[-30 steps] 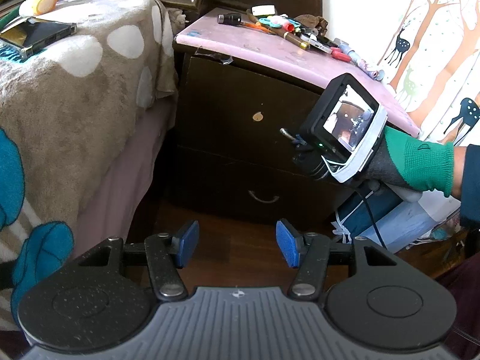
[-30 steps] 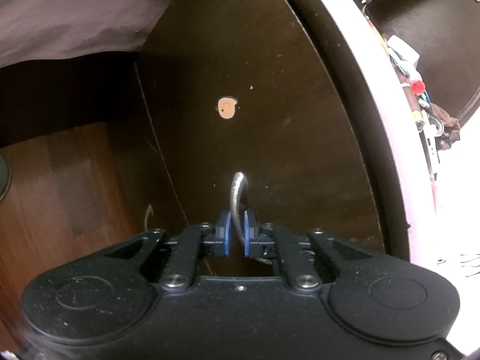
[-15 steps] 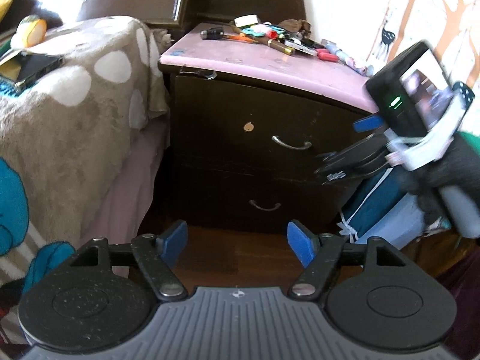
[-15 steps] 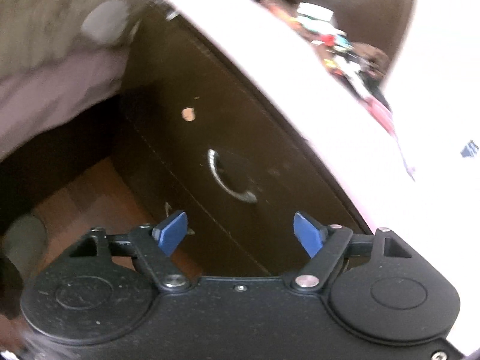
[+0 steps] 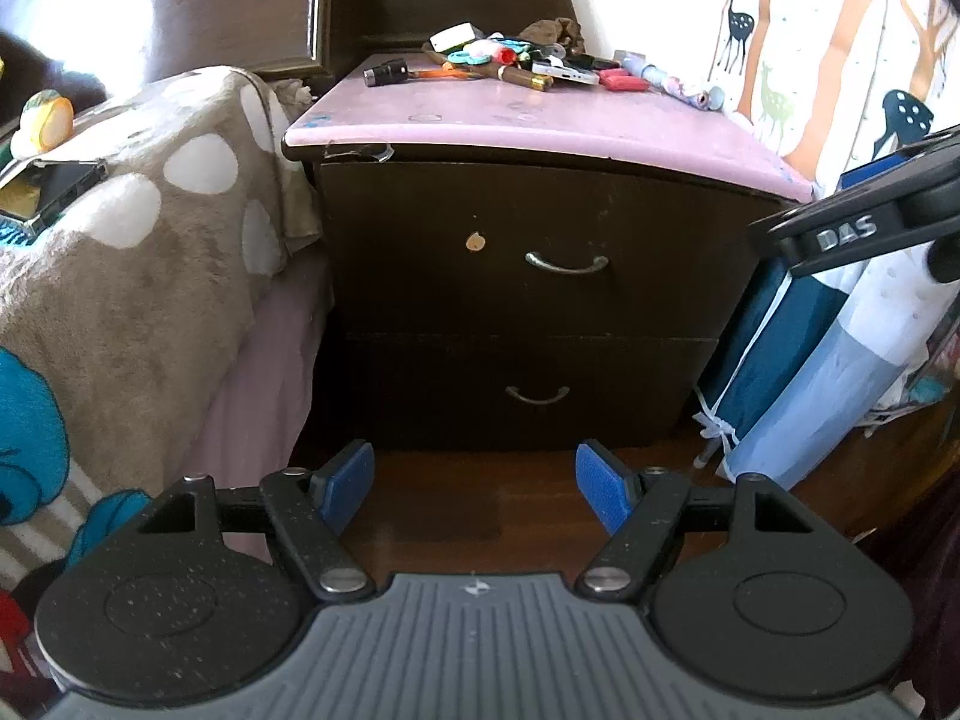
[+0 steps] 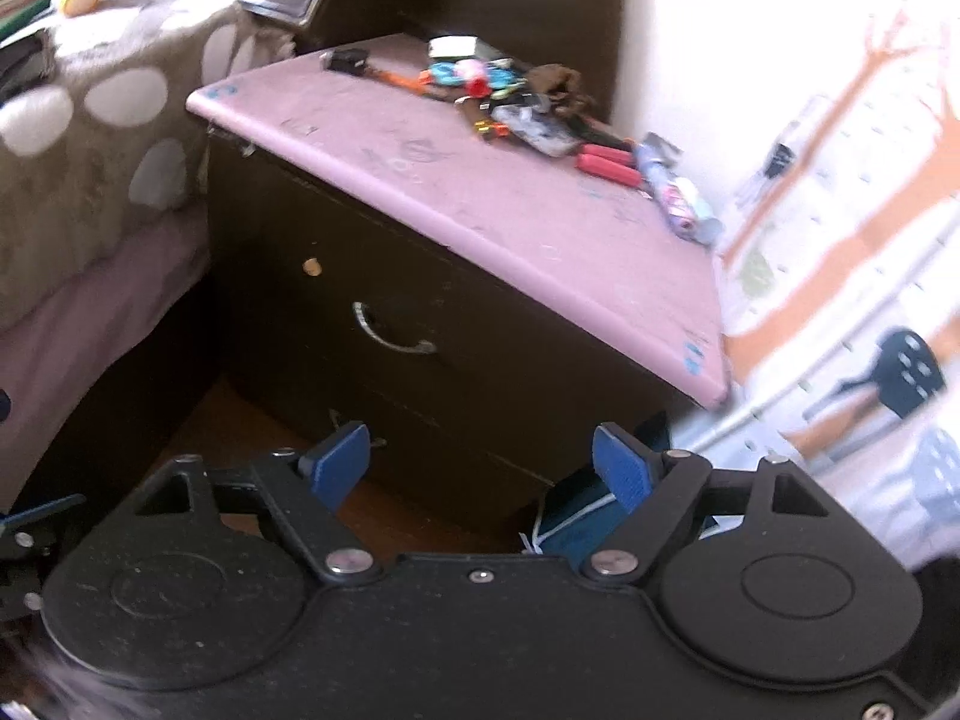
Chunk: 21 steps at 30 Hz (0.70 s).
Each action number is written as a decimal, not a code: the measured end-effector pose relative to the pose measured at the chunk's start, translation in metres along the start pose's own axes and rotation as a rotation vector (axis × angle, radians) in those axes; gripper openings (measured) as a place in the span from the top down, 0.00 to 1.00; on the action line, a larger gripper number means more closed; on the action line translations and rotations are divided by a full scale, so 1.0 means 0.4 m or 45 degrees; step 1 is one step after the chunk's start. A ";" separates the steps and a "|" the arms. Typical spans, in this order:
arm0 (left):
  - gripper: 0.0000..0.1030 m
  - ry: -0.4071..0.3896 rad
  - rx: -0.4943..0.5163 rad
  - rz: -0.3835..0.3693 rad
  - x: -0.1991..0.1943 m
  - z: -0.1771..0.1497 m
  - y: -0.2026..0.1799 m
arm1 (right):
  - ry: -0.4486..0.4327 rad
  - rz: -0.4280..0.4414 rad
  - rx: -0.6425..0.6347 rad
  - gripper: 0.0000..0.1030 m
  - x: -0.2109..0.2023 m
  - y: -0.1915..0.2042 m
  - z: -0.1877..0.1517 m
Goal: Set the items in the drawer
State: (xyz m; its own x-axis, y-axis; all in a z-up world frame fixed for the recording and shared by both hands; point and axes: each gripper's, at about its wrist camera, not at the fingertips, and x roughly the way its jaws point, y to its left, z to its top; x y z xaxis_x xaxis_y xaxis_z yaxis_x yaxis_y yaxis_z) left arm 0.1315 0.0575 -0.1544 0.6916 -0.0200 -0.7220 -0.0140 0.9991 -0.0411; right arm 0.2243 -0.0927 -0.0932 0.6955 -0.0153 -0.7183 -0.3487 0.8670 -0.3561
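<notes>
A dark wooden nightstand has a pink top [image 5: 540, 126] [image 6: 480, 210] and two shut drawers. The top drawer has a curved metal handle [image 5: 567, 264] [image 6: 393, 330]; the bottom drawer handle [image 5: 537, 396] is below. Several small items lie at the back of the top: a black flashlight [image 5: 387, 72] [image 6: 345, 60], a phone [image 5: 564, 73] [image 6: 537, 123], a red-handled tool [image 5: 624, 82] [image 6: 609, 162], a white box [image 5: 453, 36]. My left gripper [image 5: 474, 486] is open and empty, low before the nightstand. My right gripper [image 6: 480, 468] is open and empty, back from the top drawer; part of it shows at the left wrist view's right edge [image 5: 864, 228].
A bed with a brown spotted blanket [image 5: 138, 222] [image 6: 96, 138] stands left of the nightstand, touching it. Blue and white bags [image 5: 798, 372] lean at its right. A curtain with deer and trees [image 5: 840, 60] hangs behind. The wood floor [image 5: 456, 510] lies below the grippers.
My right gripper let go of the top drawer handle, opened, and pulled back up and to the right. My left gripper drew back and opened a little wider. The drawer stays shut.
</notes>
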 end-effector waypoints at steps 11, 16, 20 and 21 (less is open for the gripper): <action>0.28 -0.043 0.030 0.100 -0.075 0.012 -0.065 | 0.015 0.005 0.228 0.20 -0.136 -0.066 -0.083; 0.28 -0.109 0.050 0.157 -0.146 0.039 -0.094 | 0.018 0.035 0.335 0.20 -0.201 -0.081 -0.129; 0.28 -0.158 0.089 0.157 -0.210 0.062 -0.116 | 0.007 0.039 0.382 0.19 -0.252 -0.084 -0.158; 0.28 -0.168 0.091 0.152 -0.225 0.066 -0.120 | 0.003 0.039 0.390 0.19 -0.265 -0.084 -0.163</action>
State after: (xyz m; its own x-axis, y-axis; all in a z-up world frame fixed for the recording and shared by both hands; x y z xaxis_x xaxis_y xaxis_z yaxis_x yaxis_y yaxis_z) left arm 0.0889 0.0124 -0.0691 0.7770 0.0994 -0.6215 -0.0537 0.9943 0.0920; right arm 0.1214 -0.1525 -0.0440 0.6862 0.0124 -0.7273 -0.1635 0.9769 -0.1376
